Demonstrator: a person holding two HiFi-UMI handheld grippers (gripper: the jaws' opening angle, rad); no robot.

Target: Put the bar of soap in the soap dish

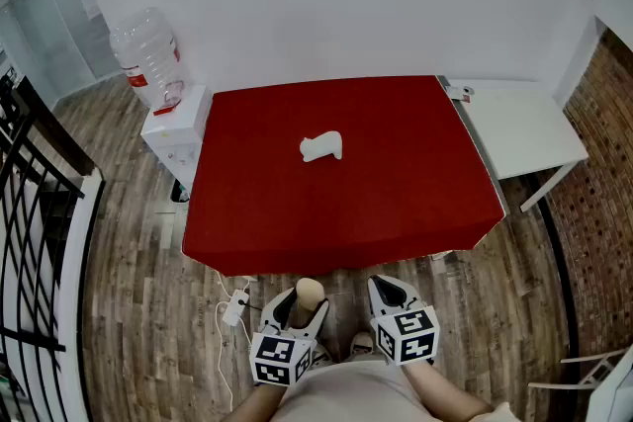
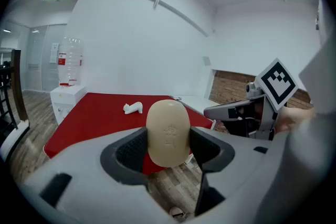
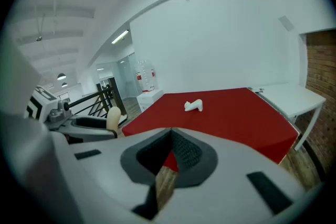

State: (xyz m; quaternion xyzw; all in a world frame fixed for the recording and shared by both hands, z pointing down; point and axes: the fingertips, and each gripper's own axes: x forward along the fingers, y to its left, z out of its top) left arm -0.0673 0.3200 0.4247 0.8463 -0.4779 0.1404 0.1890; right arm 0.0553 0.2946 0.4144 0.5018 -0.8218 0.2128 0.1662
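1. Carry step is judged in hand: soap (image 2: pixel 168 132) is clamped upright in the left gripper (image 1: pixel 305 303), with the wide-set jaws pressed on both its sides.
2. Right gripper (image 3: pixel 170 152) is held just to the right of the left one, jaws closed together, nothing in them.
3. Dish (image 1: pixel 321 147) is seen well ahead of both grippers, on the red table (image 1: pixel 396 183).
4. Next, a long forward reach is likely needed, then the soap lowered over the dish and released.
5. Dish hollow is too small to be made out; the soap's lower end is hidden by the gripper body.
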